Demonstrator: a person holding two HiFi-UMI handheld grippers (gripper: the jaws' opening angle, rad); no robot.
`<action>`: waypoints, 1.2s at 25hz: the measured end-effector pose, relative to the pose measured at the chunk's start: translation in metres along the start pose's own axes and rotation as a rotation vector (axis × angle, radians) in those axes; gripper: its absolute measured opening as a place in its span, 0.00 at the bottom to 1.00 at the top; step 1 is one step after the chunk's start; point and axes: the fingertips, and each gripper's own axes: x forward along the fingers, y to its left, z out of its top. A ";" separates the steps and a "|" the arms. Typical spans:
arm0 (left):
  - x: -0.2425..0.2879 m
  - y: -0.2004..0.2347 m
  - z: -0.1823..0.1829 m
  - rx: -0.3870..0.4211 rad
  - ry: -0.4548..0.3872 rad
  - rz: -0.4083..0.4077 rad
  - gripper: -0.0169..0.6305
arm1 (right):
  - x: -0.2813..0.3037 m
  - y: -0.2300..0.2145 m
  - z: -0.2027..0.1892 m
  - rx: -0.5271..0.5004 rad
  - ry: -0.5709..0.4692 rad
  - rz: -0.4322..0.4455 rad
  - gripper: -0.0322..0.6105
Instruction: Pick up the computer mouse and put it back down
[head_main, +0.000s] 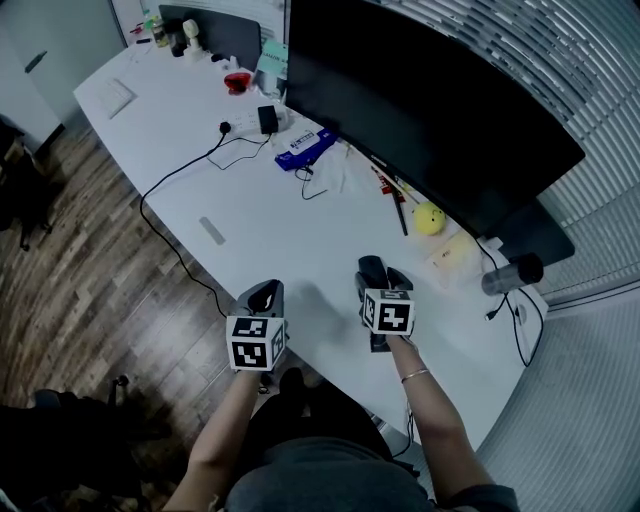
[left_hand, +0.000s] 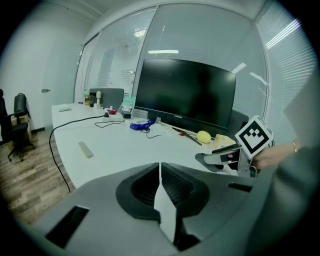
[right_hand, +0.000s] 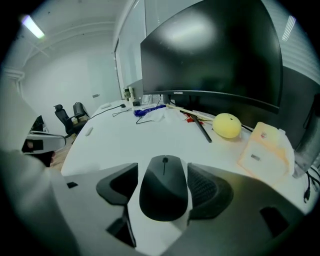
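A black computer mouse (right_hand: 164, 187) lies on the white table (head_main: 300, 230) near its front edge, also seen in the head view as the mouse (head_main: 371, 268). My right gripper (right_hand: 163, 172) straddles it, one jaw on each side. The right jaw sits against the mouse, while a thin strip of table shows between the left jaw and the mouse. In the head view the right gripper (head_main: 384, 277) is right of centre. My left gripper (head_main: 264, 293) hovers at the table's front edge, about a hand's width left of the mouse. Its jaws are pressed together with nothing between them, as the left gripper (left_hand: 160, 172) shows.
A large black monitor (head_main: 430, 110) stands behind the mouse. A yellow rounded object (head_main: 428, 217), a pale card (head_main: 447, 258) and a dark cup (head_main: 510, 273) lie to the right. A black cable (head_main: 180, 170) runs off the left edge, past a grey strip (head_main: 211, 230) and a blue item (head_main: 305, 148).
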 end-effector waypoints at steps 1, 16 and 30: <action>0.000 0.000 0.001 0.002 -0.003 -0.002 0.07 | -0.004 0.000 0.002 0.003 -0.012 -0.004 0.53; -0.012 -0.006 0.008 0.040 -0.034 -0.048 0.07 | -0.066 0.007 0.035 0.053 -0.201 -0.054 0.42; -0.032 -0.012 0.005 0.084 -0.053 -0.099 0.07 | -0.120 0.030 0.025 0.114 -0.302 -0.093 0.25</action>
